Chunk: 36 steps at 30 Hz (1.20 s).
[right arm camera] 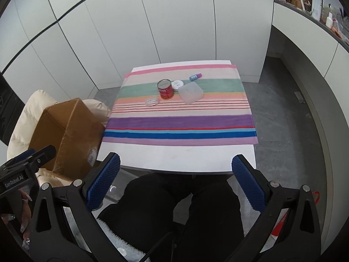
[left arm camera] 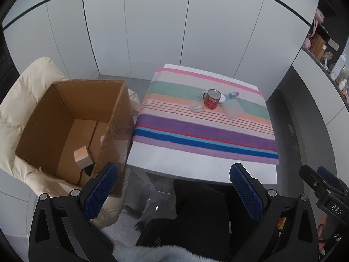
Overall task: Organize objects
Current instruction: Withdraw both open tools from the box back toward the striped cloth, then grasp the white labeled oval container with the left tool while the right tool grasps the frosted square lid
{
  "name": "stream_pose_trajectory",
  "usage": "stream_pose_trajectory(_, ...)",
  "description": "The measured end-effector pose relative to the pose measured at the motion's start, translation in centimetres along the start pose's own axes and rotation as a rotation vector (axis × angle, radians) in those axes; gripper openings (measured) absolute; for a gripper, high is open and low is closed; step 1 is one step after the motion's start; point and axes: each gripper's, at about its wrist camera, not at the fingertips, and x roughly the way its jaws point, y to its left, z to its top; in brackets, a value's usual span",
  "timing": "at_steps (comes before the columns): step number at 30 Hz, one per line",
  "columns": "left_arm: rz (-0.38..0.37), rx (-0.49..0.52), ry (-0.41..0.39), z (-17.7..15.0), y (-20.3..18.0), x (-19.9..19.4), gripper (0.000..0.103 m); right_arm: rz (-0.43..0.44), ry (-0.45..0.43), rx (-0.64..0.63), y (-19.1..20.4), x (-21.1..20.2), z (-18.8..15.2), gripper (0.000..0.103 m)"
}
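Red can (right arm camera: 165,89) stands on the striped cloth (right arm camera: 178,121) covering the counter (right arm camera: 174,159). Only the left view shows inside the cardboard box (left arm camera: 72,128): a small carton (left arm camera: 82,159). Left tool (left arm camera: 174,185) and right tool (right arm camera: 175,179) both gape, empty.

red can (left arm camera: 211,99) upright on cloth | clear box (left arm camera: 233,109) beside | small carton (left arm camera: 81,157) in cardboard box (left arm camera: 65,118)

White cabinet panels (right arm camera: 174,21) are seen behind the desk (right arm camera: 174,157); a cluttered shelf (right arm camera: 309,2) is mounted to its right.
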Motion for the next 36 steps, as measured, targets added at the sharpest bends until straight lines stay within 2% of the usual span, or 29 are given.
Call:
stream_pose_trajectory(6, 0.015, 0.031, 0.012, 1.8, -1.8, 3.3, 0.103, -0.013, 0.022, -0.001, -1.1, 3.2, 1.4, 0.103)
stream_pose_trajectory(16, 0.017, 0.022, 0.011, 5.3, -3.8, 9.9, 0.103, -0.058, 0.037, -0.018, -3.4, 9.7, 4.8, 0.103)
stream_pose_trajectory(21, 0.026, 0.029, 0.007, 7.3, -4.7, 14.6, 0.103, -0.050, 0.036, -0.047, -4.2, 13.9, 6.7, 0.103)
stream_pose_trajectory(24, 0.059, 0.035, -0.003, 8.3, -5.0, 18.1, 0.103, -0.034, 0.047, -0.048, -4.8, 17.1, 7.9, 0.103)
stream_pose_trajectory(26, 0.079, 0.044, 0.020, 8.8, -5.2, 20.7, 0.103, -0.019, 0.059, -0.044, -5.2, 19.4, 8.7, 0.103)
stream_pose_trajectory(30, 0.037, 0.030, 0.061, 9.6, -5.5, 25.5, 0.102, -0.023, 0.037, -0.089, -5.5, 24.0, 9.9, 0.103)
stream_pose_trajectory(32, -0.012, -0.022, 0.128, 10.0, -5.5, 28.3, 0.102, -0.031, 0.031, -0.122, -5.5, 26.5, 10.4, 0.103)
stream_pose_trajectory(34, -0.058, -0.073, 0.147, 10.3, -5.6, 30.0, 0.102, -0.021, 0.024, -0.147, -5.6, 29.2, 11.1, 0.103)
stream_pose_trajectory(36, -0.064, -0.114, 0.160, 10.7, -5.8, 32.1, 0.102, 0.000, 0.028, -0.159, -5.8, 31.5, 11.7, 0.103)
